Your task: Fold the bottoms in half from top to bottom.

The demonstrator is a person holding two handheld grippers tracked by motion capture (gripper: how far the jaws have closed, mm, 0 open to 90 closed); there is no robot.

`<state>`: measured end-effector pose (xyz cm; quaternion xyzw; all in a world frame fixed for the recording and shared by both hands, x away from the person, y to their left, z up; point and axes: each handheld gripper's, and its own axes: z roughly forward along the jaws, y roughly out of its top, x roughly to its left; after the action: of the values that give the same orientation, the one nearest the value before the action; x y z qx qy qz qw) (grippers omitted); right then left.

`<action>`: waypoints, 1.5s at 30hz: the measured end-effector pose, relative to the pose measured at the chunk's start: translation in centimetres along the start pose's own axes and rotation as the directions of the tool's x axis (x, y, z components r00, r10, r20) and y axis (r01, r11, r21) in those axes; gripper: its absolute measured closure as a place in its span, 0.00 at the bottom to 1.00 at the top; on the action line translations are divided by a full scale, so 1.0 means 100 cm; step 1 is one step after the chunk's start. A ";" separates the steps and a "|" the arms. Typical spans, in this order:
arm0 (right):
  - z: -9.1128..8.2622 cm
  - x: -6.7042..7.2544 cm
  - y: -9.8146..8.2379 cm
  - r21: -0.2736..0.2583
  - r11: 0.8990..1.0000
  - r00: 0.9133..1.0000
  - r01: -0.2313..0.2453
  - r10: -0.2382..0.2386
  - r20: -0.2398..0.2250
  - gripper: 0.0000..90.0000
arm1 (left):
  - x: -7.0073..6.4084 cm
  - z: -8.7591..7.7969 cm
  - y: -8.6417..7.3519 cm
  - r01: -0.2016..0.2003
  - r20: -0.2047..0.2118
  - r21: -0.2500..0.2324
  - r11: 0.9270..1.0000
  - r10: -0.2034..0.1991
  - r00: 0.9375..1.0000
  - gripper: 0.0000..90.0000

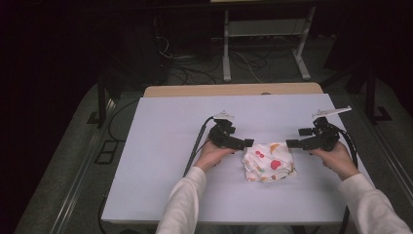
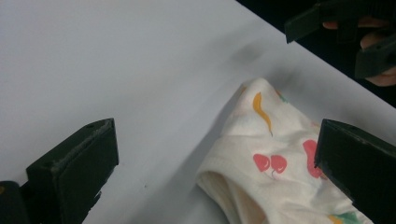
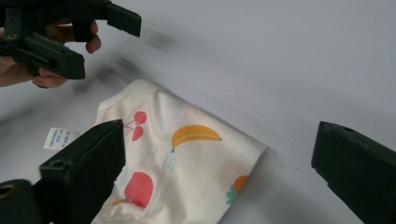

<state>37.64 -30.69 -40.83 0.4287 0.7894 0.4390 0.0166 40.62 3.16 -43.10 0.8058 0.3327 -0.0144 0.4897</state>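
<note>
A folded white cloth (image 1: pixel 269 162) printed with fruit lies on the white table (image 1: pixel 165 146), just right of centre. My left gripper (image 1: pixel 247 143) hovers at the cloth's left far corner and my right gripper (image 1: pixel 291 143) at its right far corner. In the left gripper view the cloth (image 2: pixel 275 154) lies between and beyond the wide-apart jaws, so the left gripper (image 2: pixel 217 170) is open with nothing in it. The right gripper (image 3: pixel 219 175) is open too, over the cloth (image 3: pixel 187 158) with its banana and cherry prints. A small white label (image 3: pixel 58 137) sticks out at the cloth's edge.
A wooden strip (image 1: pixel 234 89) borders the table's far edge. Beyond it, cables and a metal stand (image 1: pixel 226 48) sit on the dark floor. Black cables trail from both grippers across the table. In each gripper view the other gripper (image 2: pixel 345 32) (image 3: pixel 70 32) shows farther off.
</note>
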 end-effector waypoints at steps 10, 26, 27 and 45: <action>0.009 -0.012 -0.003 -0.001 1.000 1.000 -0.002 0.002 -0.004 0.15 | 0.009 0.008 -0.004 0.084 0.016 -0.007 0.996 -0.083 0.996 0.06; 0.031 -0.028 -0.009 0.059 0.998 1.000 -0.015 0.016 -0.019 0.35 | 0.012 0.021 -0.012 0.082 0.082 0.043 0.996 -0.085 0.993 0.33; 0.031 -0.030 -0.010 0.058 0.998 0.999 -0.022 0.024 -0.024 0.36 | 0.012 0.023 -0.013 0.080 0.087 0.048 0.996 -0.084 0.993 0.35; 0.045 -0.028 -0.011 0.113 0.993 0.996 -0.017 0.027 -0.088 0.97 | 0.013 0.023 -0.015 -0.022 0.135 0.096 0.995 0.008 0.991 0.90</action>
<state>40.56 -29.83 -45.37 0.4176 0.8081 0.4128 -0.0476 41.50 2.49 -45.92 0.8283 0.2917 -0.0813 0.4714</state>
